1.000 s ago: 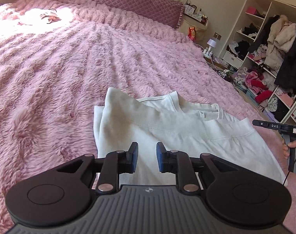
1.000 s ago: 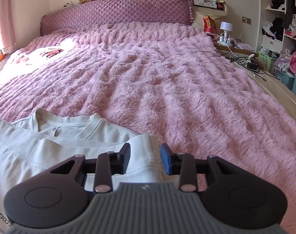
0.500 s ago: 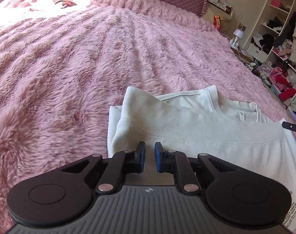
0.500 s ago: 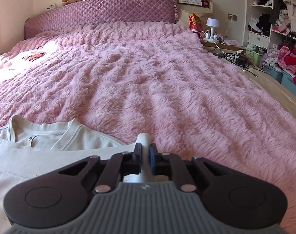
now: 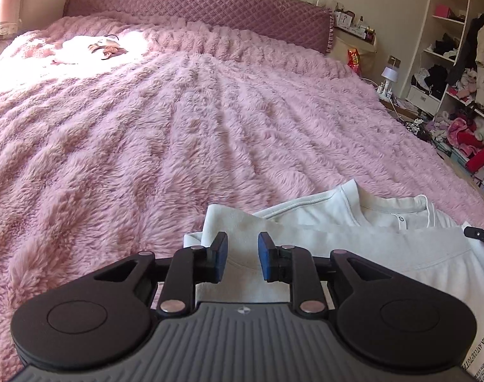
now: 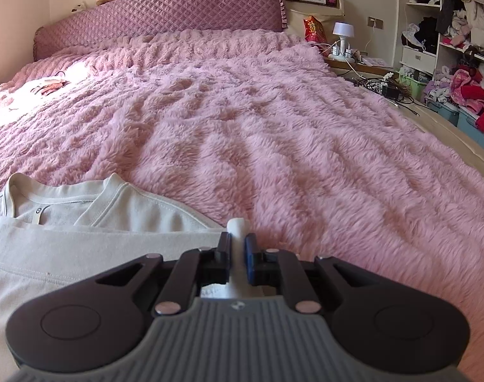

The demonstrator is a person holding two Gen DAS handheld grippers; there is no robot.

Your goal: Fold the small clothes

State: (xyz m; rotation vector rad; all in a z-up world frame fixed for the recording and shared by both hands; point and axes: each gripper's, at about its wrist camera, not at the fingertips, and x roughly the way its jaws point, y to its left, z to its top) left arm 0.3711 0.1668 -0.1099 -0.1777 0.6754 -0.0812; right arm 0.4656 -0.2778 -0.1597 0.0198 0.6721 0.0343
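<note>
Shirt (image 5: 353, 248), pale cream, lies partly folded on the pink furry bed (image 5: 178, 133), its collar toward 12 o'clock. Left tongs (image 5: 242, 259) hang over the shirt's folded edge at 6 o'clock in the left view, pads apart with a clear gap and nothing between them. Right tongs (image 6: 237, 258) are closed tight on a pinched ridge of the shirt (image 6: 82, 242), cloth poking up between the pads at 6 o'clock

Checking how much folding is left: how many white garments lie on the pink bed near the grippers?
1: a white top, partly folded on the pink blanket, at the near edge. Right gripper pinches its edge. More may be out of view.
</note>
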